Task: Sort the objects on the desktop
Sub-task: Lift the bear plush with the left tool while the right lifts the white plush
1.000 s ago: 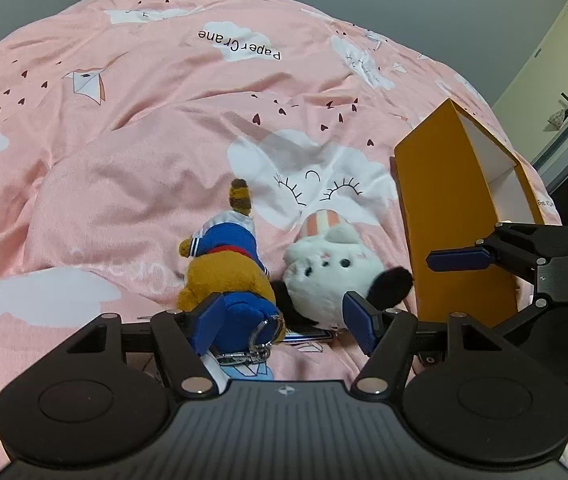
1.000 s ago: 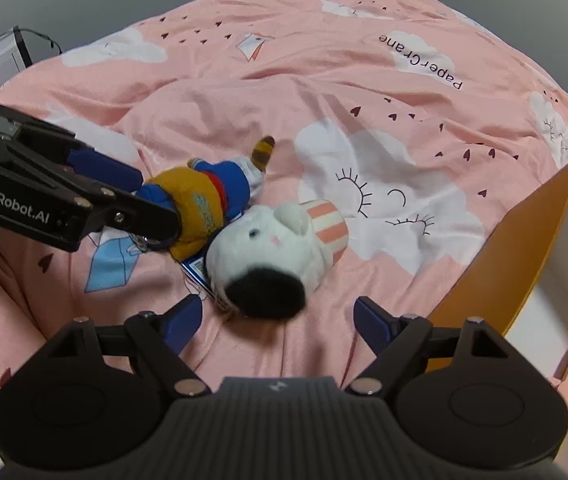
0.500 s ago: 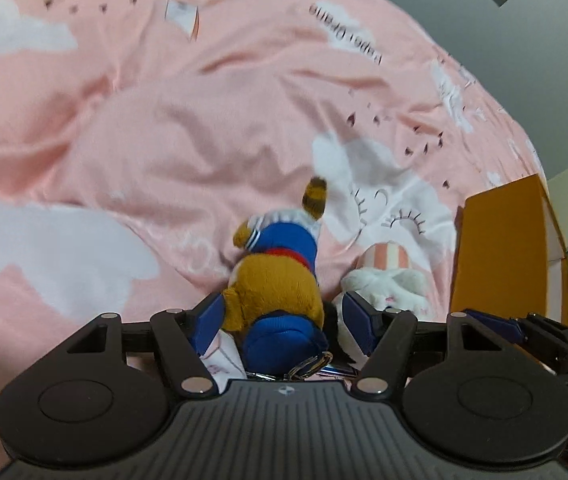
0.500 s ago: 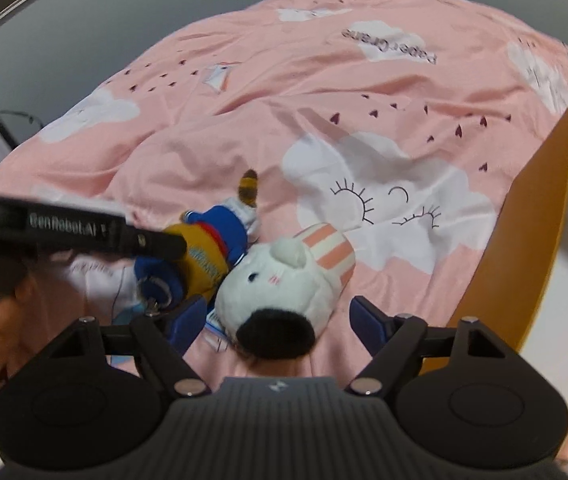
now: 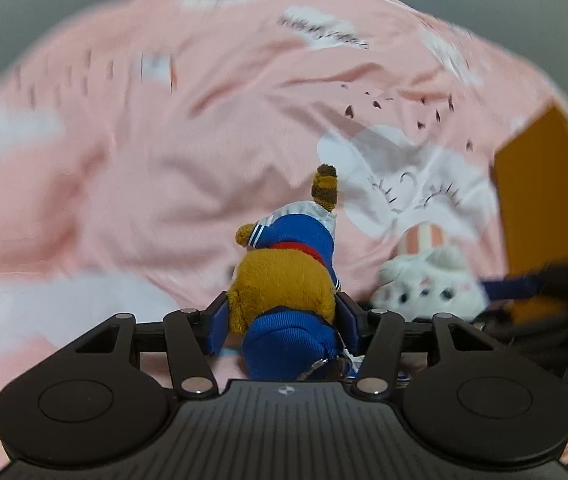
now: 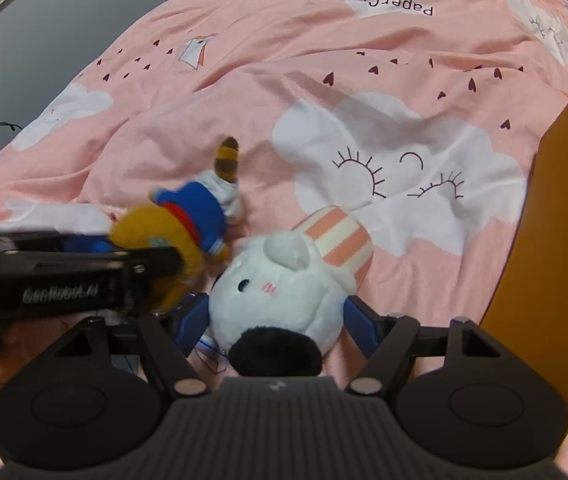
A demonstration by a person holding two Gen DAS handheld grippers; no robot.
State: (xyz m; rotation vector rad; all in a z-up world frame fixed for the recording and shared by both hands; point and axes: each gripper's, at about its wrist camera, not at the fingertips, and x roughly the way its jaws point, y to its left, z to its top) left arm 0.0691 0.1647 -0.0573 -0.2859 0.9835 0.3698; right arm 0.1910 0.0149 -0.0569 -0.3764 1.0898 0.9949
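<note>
On the pink quilt (image 6: 384, 60), two plush toys, seemingly one orange box (image 6: 556, 240).

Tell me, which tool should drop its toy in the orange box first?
Probably the right tool: the orange box stands right beside it. Its jaws are closing around the white plush. The left tool, around the brown plush, is farther off.

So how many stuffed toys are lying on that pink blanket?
2. The brown toy in blue clothes lies between the left tool's closing fingers. The white toy with a striped hat sits just to its right, between the right tool's closing fingers. Others may be hidden.
</note>
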